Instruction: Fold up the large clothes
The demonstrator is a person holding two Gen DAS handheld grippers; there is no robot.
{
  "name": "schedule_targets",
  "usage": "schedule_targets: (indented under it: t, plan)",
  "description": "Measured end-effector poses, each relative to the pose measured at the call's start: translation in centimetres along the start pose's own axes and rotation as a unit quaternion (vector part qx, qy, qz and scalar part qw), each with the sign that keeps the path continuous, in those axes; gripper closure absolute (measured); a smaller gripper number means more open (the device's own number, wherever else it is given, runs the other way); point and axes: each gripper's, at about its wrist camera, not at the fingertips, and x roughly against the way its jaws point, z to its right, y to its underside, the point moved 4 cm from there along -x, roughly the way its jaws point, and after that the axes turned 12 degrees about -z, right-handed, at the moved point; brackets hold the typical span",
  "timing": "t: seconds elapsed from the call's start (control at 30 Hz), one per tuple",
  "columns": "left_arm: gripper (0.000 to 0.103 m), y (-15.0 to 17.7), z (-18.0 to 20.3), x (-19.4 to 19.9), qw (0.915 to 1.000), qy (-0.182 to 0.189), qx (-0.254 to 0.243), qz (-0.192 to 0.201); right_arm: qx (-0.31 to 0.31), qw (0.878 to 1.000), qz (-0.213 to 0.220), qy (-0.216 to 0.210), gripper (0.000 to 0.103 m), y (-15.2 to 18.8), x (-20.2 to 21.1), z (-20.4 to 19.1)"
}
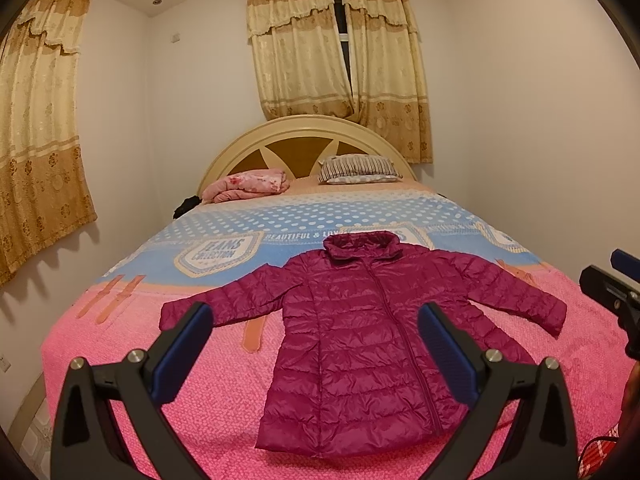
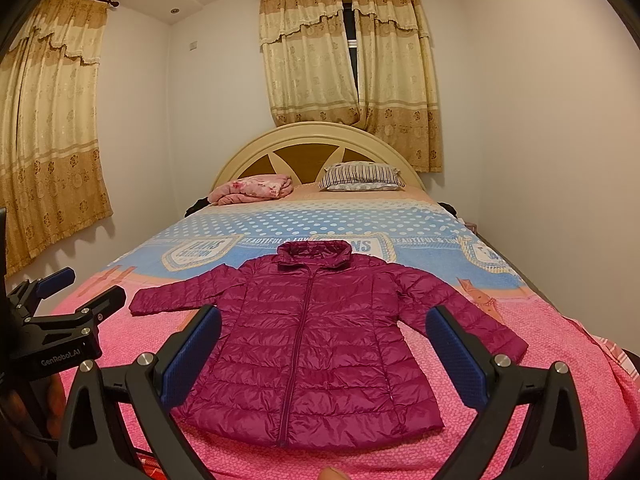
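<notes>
Your left gripper (image 1: 316,344) and right gripper (image 2: 324,344) both hover with jaws spread wide, nothing between them. The magenta puffer jacket (image 1: 360,320) lies flat, zipped and face up on the bed (image 1: 120,360), collar toward twelve o'clock, hem toward six, sleeves angled out toward eight and four o'clock. No fold is started. The shell looks slick and puffy, so a shallow pinch could slip off or catch only the top layer. Dragging a sleeve could likely bunch the pink blanket (image 2: 520,420) underneath and skew the body.
</notes>
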Motion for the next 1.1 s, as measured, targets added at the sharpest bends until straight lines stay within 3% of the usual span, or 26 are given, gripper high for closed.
schedule_targets:
  t: [1.1]
  plan:
    - [0.0, -0.3, -0.4, 0.6, 1.0, -0.002, 0.003, 0.008, 0.004, 1.0, -0.002, -0.01, 0.001, 0.4, -0.4, -1.0]
